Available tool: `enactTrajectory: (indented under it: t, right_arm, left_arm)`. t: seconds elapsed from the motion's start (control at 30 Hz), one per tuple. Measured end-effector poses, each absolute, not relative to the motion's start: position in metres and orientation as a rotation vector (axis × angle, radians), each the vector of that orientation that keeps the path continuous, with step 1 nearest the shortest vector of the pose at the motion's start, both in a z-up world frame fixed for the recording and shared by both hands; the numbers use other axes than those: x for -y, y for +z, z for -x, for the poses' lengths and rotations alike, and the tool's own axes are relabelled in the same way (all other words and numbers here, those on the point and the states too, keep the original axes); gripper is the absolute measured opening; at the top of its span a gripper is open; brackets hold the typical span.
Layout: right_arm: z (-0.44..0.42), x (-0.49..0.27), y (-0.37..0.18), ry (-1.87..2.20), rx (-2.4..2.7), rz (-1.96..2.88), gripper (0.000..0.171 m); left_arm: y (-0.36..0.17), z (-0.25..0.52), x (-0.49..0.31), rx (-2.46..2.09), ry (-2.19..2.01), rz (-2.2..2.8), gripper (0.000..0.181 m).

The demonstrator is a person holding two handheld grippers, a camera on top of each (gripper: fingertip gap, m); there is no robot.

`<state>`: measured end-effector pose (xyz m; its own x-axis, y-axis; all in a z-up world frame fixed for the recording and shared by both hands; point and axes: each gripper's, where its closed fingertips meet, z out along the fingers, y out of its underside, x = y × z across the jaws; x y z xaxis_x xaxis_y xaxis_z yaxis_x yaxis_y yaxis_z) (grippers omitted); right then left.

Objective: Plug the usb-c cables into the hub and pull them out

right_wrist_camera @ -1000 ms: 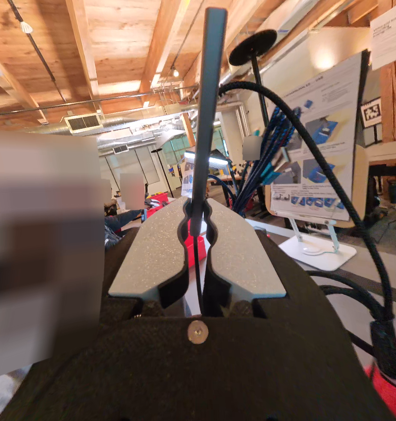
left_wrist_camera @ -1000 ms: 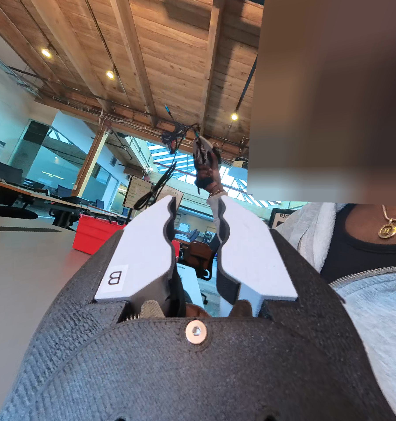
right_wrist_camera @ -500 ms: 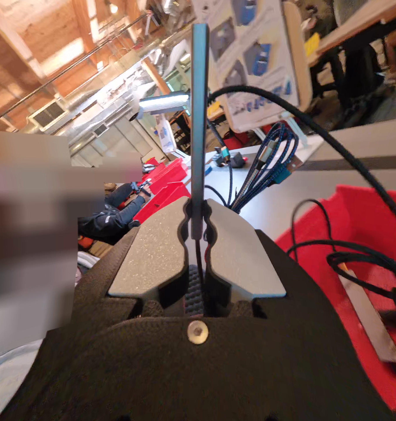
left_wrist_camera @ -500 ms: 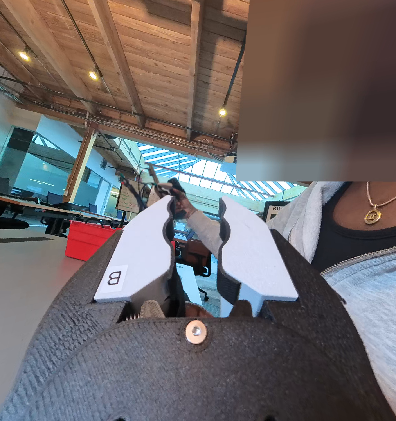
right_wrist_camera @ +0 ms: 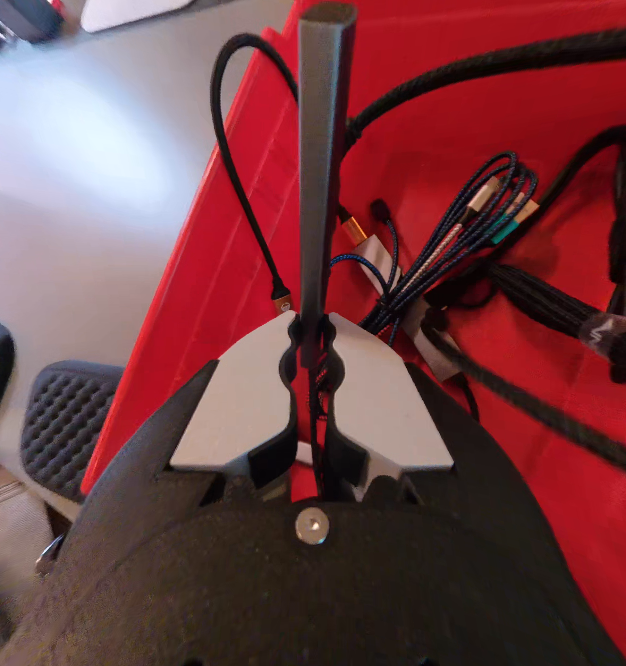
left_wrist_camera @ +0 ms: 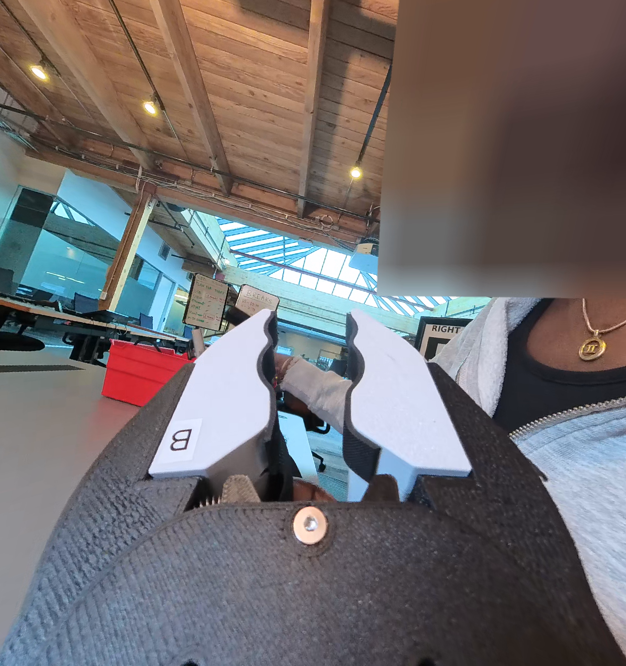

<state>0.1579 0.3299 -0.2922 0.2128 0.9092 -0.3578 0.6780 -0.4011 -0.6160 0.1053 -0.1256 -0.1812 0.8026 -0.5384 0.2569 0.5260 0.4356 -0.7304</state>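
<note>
Hub (right_wrist_camera: 317, 187) clamped edge-on betw. right gripper (right_wrist_camera: 311, 319) fingers, now over red bin (right_wrist_camera: 520, 450) w/ cables (right_wrist_camera: 484, 223), not ceiling. Left gripper (left_wrist_camera: 311, 317) unchanged: fingers apart, empty.

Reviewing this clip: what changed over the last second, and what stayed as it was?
The right hand-held gripper swung down from pointing at the ceiling to pointing into the red bin of cables, carrying the grey hub with it. It stayed shut on the hub throughout. The left hand-held gripper stayed open and empty, barely shifting, aimed up over the table.
</note>
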Motion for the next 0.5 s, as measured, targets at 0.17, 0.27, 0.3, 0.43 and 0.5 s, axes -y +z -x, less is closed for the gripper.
enactTrajectory:
  t: [0.17,0.27,0.3,0.43,0.5]
  right_arm:
    - [-0.148,-0.321,-0.306,0.696,1.551,2.099,0.015]
    - [-0.153,-0.323,-0.315,0.406,1.602,2.064,0.040]
    - [-0.153,-0.325,-0.307,0.372,1.554,2.032,0.048]
    - [-0.153,-0.324,-0.238,0.573,1.169,1.897,0.069]
    - [-0.163,-0.318,-0.201,0.711,0.978,1.790,0.080]
  left_arm:
    - [-0.181,-0.105,0.126,-0.010,-0.662,0.903,0.037]
    - [-0.182,-0.107,0.125,-0.020,-0.652,0.911,0.037]
    - [-0.182,-0.107,0.125,-0.021,-0.649,0.911,0.037]
    - [-0.182,-0.107,0.125,-0.019,-0.650,0.913,0.037]
    - [-0.182,-0.107,0.125,-0.020,-0.646,0.915,0.037]
